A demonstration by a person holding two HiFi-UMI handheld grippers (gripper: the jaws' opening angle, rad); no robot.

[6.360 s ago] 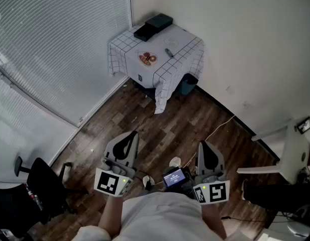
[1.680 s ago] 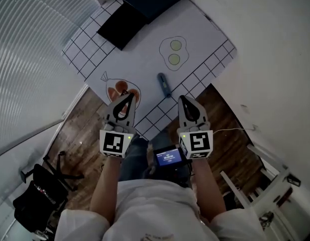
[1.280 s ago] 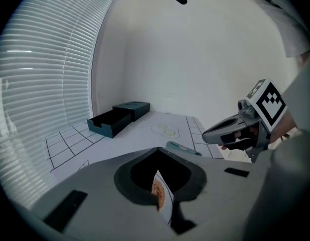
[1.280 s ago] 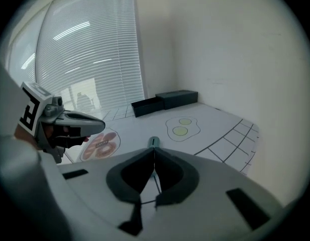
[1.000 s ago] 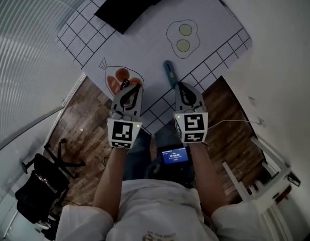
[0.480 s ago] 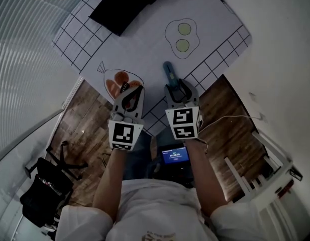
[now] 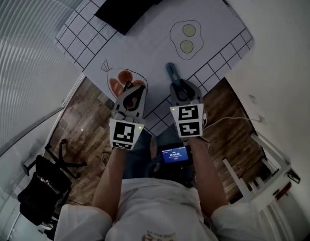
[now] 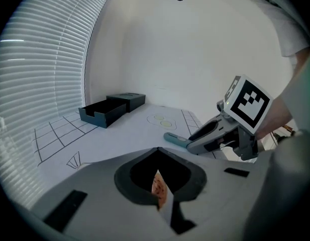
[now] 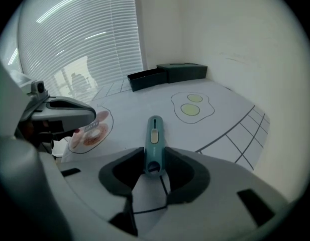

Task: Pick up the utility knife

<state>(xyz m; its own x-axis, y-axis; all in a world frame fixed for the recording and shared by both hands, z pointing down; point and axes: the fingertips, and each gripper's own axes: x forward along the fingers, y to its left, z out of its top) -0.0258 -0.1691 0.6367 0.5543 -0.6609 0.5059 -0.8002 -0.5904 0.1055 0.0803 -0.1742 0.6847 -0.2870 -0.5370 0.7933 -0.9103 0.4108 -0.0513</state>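
Note:
The teal utility knife (image 7: 172, 73) lies on the white checked tablecloth (image 7: 144, 49), pointing away from me. In the right gripper view the knife (image 9: 154, 137) has its near end between the jaws. My right gripper (image 7: 178, 84) (image 9: 153, 170) is closing on that end, with the pads against both sides. The knife still rests on the cloth. My left gripper (image 7: 134, 88) (image 8: 157, 150) hovers shut and holds nothing, over the cloth's orange print (image 7: 123, 79). From the left gripper view, the knife (image 8: 175, 138) and the right gripper (image 8: 191, 145) show at the right.
Two dark open boxes (image 7: 129, 4) sit at the table's far side. A fried-egg print (image 7: 187, 38) lies beyond the knife. The table's near edge is just under both grippers, above wood floor. A black chair (image 7: 39, 190) stands at the left and white furniture (image 7: 268, 177) at the right.
The right gripper opened wide, moved forward over the knife's near end and has closed in around it. The left gripper stayed where it was, shut.

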